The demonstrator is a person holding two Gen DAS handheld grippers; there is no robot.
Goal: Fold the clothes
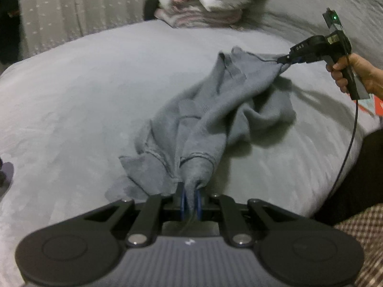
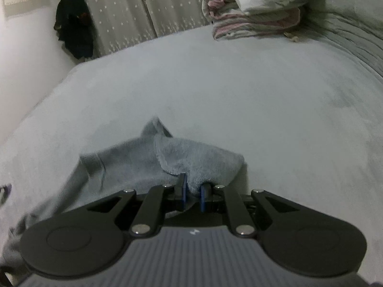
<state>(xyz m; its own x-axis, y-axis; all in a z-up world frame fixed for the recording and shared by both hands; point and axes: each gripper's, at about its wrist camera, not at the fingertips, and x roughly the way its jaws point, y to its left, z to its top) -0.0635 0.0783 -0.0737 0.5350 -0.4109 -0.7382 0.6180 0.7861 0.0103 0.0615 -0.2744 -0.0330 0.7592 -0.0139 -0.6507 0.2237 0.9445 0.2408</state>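
**Grey garment stretched between two hand-held grippers over the bed**

A grey knitted garment [image 1: 210, 110] hangs and drapes between the two hand-held grippers above a bed [image 1: 83, 91] covered in a pale grey sheet. The left hand-held gripper [image 1: 190, 202] sits at the near edge of the bed, its jaws nearly closed with a bunched fold of the garment pinched between the blue pads [image 1: 183, 198]. From there the cloth runs away toward the far right, where the right hand-held gripper [image 1: 283, 59] pinches another edge of it, jaws drawn tight on the fabric. A hand [image 1: 354, 71] grips that tool's handle, and a dark cable [image 1: 352, 148] trails down from it.

In the right wrist view, the right hand-held gripper [image 2: 193, 195] has a thick wad of the garment [image 2: 148, 160] between its blue pads [image 2: 203, 197], the fabric rising in a hump just ahead of the jaws and spreading off to the left. The middle of the garment sags onto the sheet, twisted and rumpled; a ribbed hem shows near the left gripper, though blur makes it hard to say which part of the garment it is.

At the far edge of the bed lies a pile of folded bedding [image 2: 258, 14] in white and pink. Beyond the far left corner hang patterned curtains [image 2: 134, 7], with a dark cloth [image 2: 73, 24] hanging beside them.
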